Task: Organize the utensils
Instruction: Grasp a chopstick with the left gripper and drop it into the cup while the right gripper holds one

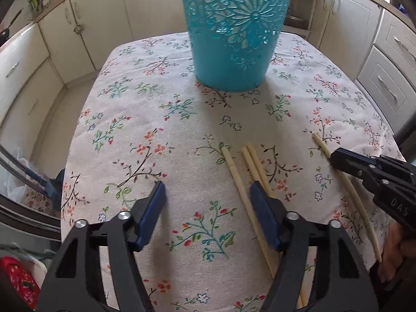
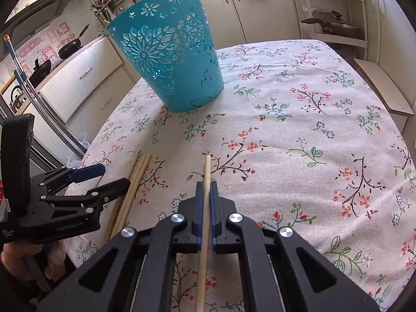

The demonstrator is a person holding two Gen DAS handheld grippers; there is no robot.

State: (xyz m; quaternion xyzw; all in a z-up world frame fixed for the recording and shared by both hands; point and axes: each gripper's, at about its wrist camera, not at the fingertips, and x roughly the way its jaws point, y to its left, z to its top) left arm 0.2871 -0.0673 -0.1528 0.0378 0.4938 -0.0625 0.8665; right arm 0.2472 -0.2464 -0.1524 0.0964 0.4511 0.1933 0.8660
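My right gripper point(image 2: 205, 189) is clamped tight on a single chopstick point(image 2: 206, 171), its blue pads pinching the pale stick on both sides while the tip pokes out ahead over the floral tablecloth point(image 2: 299, 156). The stick runs back between the arms of the tool toward me. My left gripper point(image 1: 208, 195) stands partly open with nothing between its fingers; under it is only cloth, and its right finger point(image 1: 262, 208) sits over a bundle of three chopsticks point(image 1: 249, 166) lying side by side on the table, pointing away from me. From the right wrist view that same left tool hangs just beside the bundle, at the table's near left edge, with my hand point(image 2: 15, 254) wrapped around its grip.

Farther out, the turquoise perforated basket point(image 2: 169, 59) stands upright on the cloth, well apart from both tools and toward the far left part of the table. The stretch of cloth between the chopsticks and the basket is bare. Beyond the table are cream kitchen cabinets point(image 2: 80, 78), a black pan point(image 2: 69, 46) on the counter to the left, and a white shelf rack point(image 2: 335, 13) holding pots at the back right.
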